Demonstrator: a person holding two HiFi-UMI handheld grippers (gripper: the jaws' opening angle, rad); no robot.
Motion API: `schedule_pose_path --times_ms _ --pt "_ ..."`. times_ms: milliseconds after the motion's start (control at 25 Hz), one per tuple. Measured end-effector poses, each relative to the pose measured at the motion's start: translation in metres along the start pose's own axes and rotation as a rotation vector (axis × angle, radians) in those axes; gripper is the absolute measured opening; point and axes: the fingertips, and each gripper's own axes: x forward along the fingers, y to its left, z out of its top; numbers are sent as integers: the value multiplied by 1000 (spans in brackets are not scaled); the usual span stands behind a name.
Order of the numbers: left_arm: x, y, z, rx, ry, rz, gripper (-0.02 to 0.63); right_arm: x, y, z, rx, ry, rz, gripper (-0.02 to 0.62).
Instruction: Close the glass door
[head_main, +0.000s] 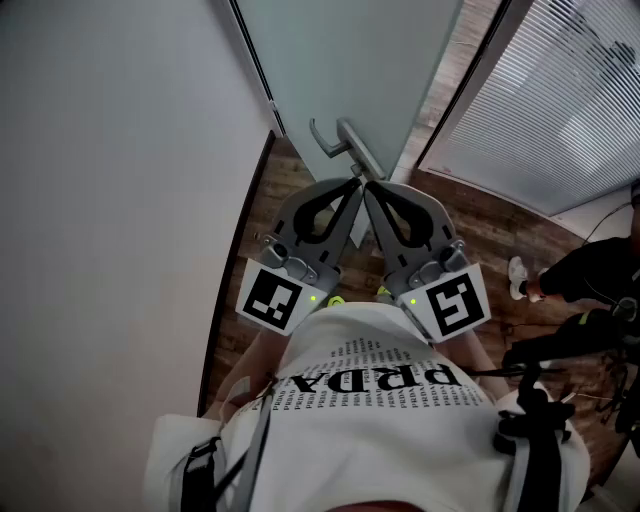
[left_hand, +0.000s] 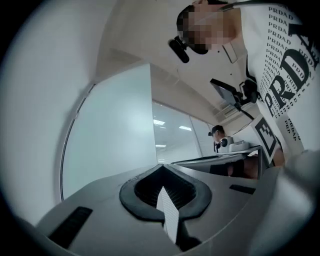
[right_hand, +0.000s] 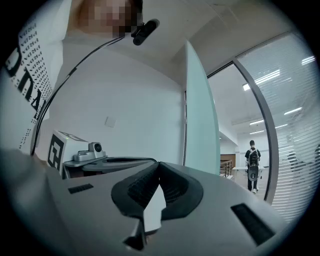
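Observation:
The frosted glass door (head_main: 350, 50) stands ajar ahead of me, its metal lever handle (head_main: 333, 141) just beyond my gripper tips. My left gripper (head_main: 354, 186) and right gripper (head_main: 369, 188) are held side by side in front of my chest, tips almost meeting below the handle and apart from it. Both are shut, with nothing between the jaws. In the left gripper view the left gripper (left_hand: 161, 169) points up past the door pane (left_hand: 112, 135). The right gripper (right_hand: 158, 166) faces the door's edge (right_hand: 199, 115).
A white wall (head_main: 110, 200) runs along the left, close to the door frame. A glass partition with blinds (head_main: 575, 95) stands at the right. A person in dark clothes (head_main: 590, 275) crouches on the wooden floor (head_main: 470, 215) at the right. Another person (right_hand: 253, 167) walks beyond the doorway.

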Motion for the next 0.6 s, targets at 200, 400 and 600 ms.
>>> schedule_pose_path --times_ms 200,400,600 --pt "1 -2 -2 -29 -4 13 -5 -1 0 -3 -22 16 20 -2" --pt "1 -2 -2 -27 -14 18 -5 -2 0 -3 -33 17 29 -2" --pt "0 -1 -2 -27 -17 22 -5 -1 1 -3 -41 17 37 -2"
